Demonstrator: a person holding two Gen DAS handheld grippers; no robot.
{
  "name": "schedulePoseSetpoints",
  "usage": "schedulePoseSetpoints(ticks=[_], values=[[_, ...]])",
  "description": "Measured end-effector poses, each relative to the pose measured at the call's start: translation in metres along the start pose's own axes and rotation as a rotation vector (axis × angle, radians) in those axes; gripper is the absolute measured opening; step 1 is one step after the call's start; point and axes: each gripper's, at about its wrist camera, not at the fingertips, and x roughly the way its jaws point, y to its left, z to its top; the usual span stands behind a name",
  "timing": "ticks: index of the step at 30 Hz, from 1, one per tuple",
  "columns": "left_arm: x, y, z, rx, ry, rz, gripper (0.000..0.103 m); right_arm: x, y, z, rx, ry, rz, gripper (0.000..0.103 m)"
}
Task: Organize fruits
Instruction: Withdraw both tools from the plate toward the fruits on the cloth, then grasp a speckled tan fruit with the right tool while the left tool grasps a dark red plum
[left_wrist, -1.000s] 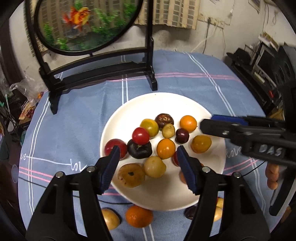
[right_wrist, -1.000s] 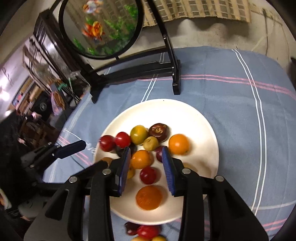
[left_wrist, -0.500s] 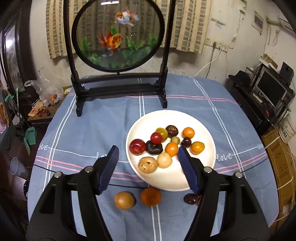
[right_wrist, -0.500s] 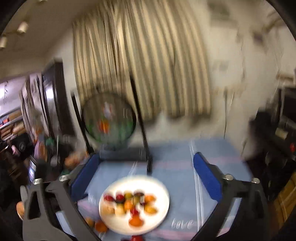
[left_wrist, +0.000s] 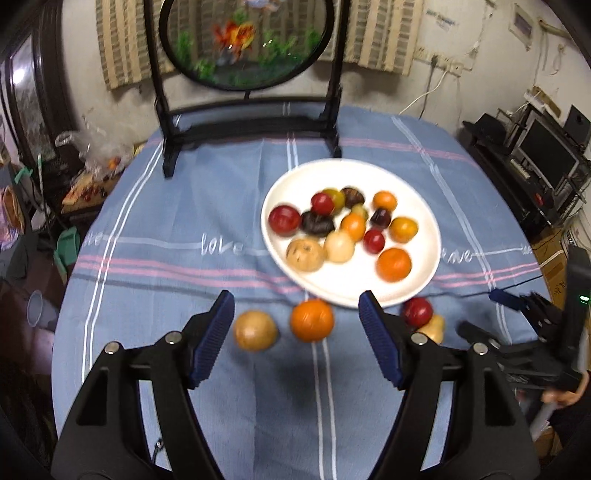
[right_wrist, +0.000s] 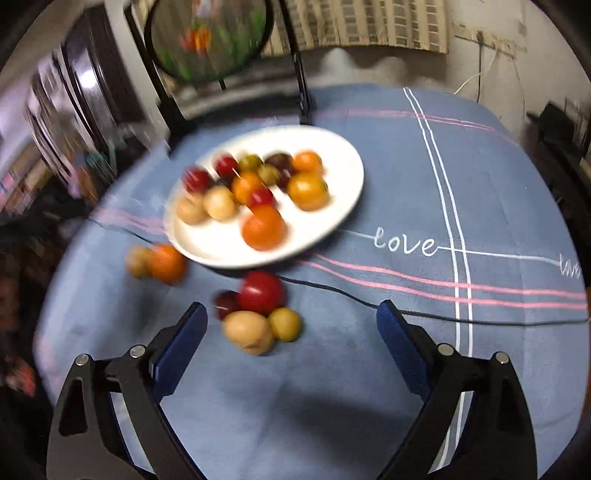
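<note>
Both your left gripper (left_wrist: 297, 338) and right gripper (right_wrist: 291, 341) have wide, empty jaws, so a bump could roll the orange (left_wrist: 312, 319) off the table's near edge.

The cloth (left_wrist: 221, 206) on the bench was blue, crossed by white and pink stripes, with "love" stitched in white. The plate (left_wrist: 417, 184) was plain white and held red, orange, yellow, tan and dark purple fruits. Near it lay an orange fruit (left_wrist: 312, 319) and a tan one (left_wrist: 255, 329). Both grippers had black frames and blue pads (left_wrist: 214, 332). The far curtain (left_wrist: 376, 44) was beige-checked.
</note>
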Motion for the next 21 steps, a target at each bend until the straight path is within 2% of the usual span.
schedulePoseSetpoints(ticks=[4, 6, 8, 9, 10, 12, 14, 18, 21], values=[[0.007, 0.001, -0.010, 0.001, 0.032, 0.008, 0.071, 0.028, -0.008, -0.001, 0.016, 0.025, -0.075, 0.090], [0.009, 0.000, -0.014, 0.006, 0.039, 0.001, 0.071, 0.023, -0.005, -0.012, 0.014, 0.017, -0.039, 0.090], [0.012, -0.001, -0.016, 0.003, 0.047, -0.009, 0.071, 0.006, 0.011, -0.027, -0.051, 0.065, 0.071, 0.090], [0.014, -0.001, -0.018, 0.001, 0.051, -0.015, 0.071, -0.007, 0.020, -0.034, -0.109, 0.051, 0.086, 0.090], [0.016, -0.001, -0.019, -0.001, 0.057, -0.020, 0.071, -0.023, 0.024, -0.042, -0.162, 0.024, 0.061, 0.090], [0.019, -0.002, -0.023, 0.000, 0.066, -0.026, 0.071, -0.039, 0.020, -0.049, -0.146, 0.013, 0.055, 0.090], [0.023, -0.001, -0.029, 0.004, 0.086, -0.030, 0.071, -0.049, 0.016, -0.055, -0.101, 0.037, 0.105, 0.089], [0.032, -0.005, -0.043, 0.020, 0.129, -0.034, 0.071, -0.031, 0.027, -0.072, -0.112, 0.129, 0.183, 0.084], [0.035, -0.007, -0.049, 0.024, 0.150, -0.042, 0.071, -0.010, 0.045, -0.072, -0.126, 0.142, 0.178, 0.084]])
